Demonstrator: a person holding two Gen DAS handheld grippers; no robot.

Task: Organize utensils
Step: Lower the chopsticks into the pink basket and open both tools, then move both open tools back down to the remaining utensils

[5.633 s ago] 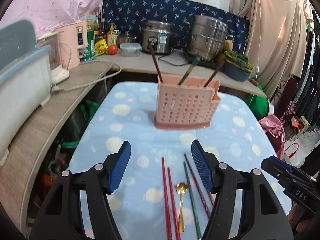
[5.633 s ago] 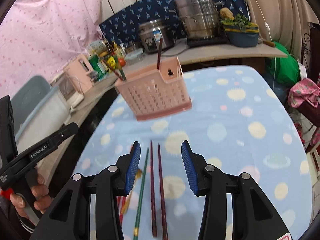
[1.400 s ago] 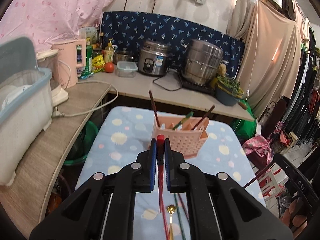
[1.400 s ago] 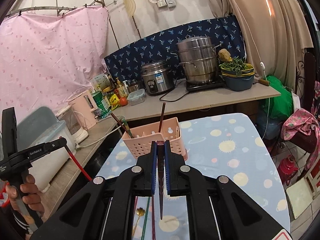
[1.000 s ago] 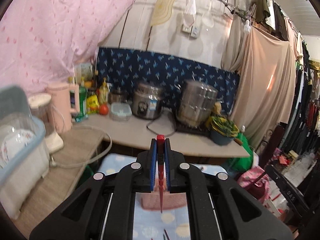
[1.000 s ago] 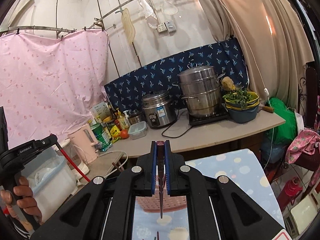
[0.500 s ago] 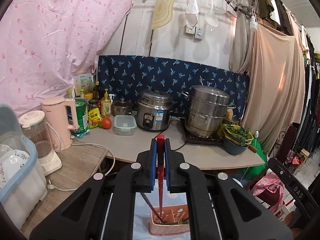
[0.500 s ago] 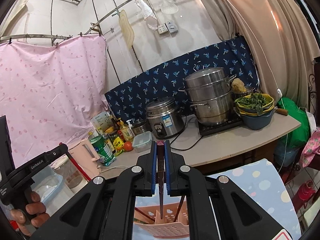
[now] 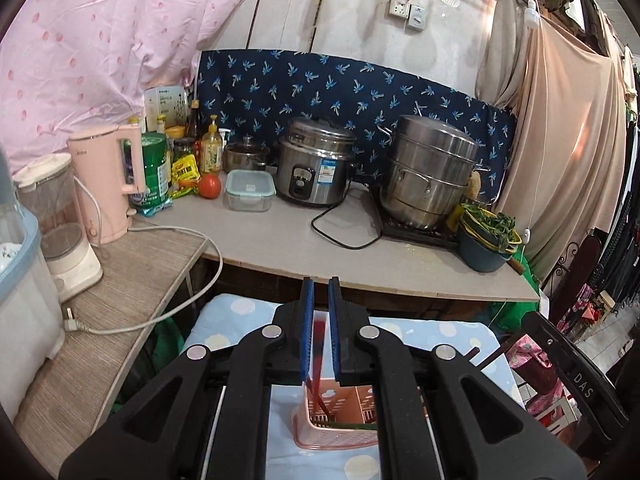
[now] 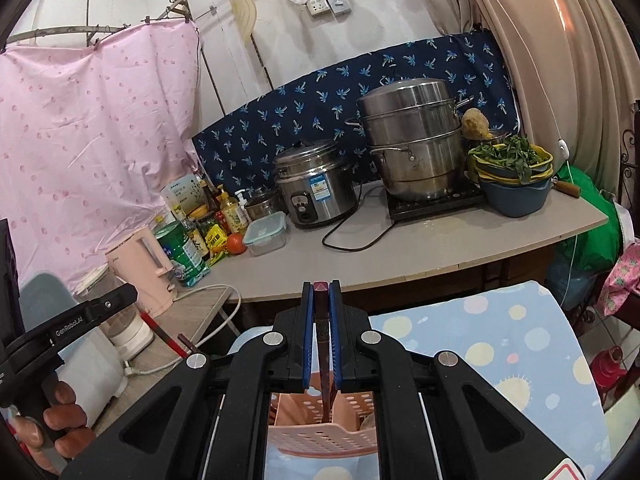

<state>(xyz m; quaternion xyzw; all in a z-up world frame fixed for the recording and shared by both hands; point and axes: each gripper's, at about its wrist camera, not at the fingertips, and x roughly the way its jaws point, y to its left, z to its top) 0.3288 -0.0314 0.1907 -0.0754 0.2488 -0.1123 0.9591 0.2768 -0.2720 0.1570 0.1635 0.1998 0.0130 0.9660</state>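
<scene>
My left gripper (image 9: pixel 319 300) has its blue pads slightly apart; a red chopstick (image 9: pixel 319 344) hangs blurred between them, its lower end inside the pink perforated basket (image 9: pixel 336 428) on the spotted blue cloth (image 9: pixel 236 312). My right gripper (image 10: pixel 321 300) is shut on a dark maroon chopstick (image 10: pixel 322 344) held upright, tip down over the pink basket (image 10: pixel 320 436). The left gripper also shows at the left of the right wrist view (image 10: pixel 72 324), with the red chopstick (image 10: pixel 164 336) beneath it.
Behind the table runs a grey counter (image 9: pixel 304 248) with a rice cooker (image 9: pixel 314 168), a steel steamer pot (image 9: pixel 428 172), a bowl of greens (image 9: pixel 486 236), a pink kettle (image 9: pixel 108 180), bottles and a lidded box. A white bin (image 9: pixel 20 280) stands at left.
Both grippers, holding chopsticks, have come down over the pink basket. The left pads have parted slightly and the red chopstick has slid down, its top no longer above the pads.
</scene>
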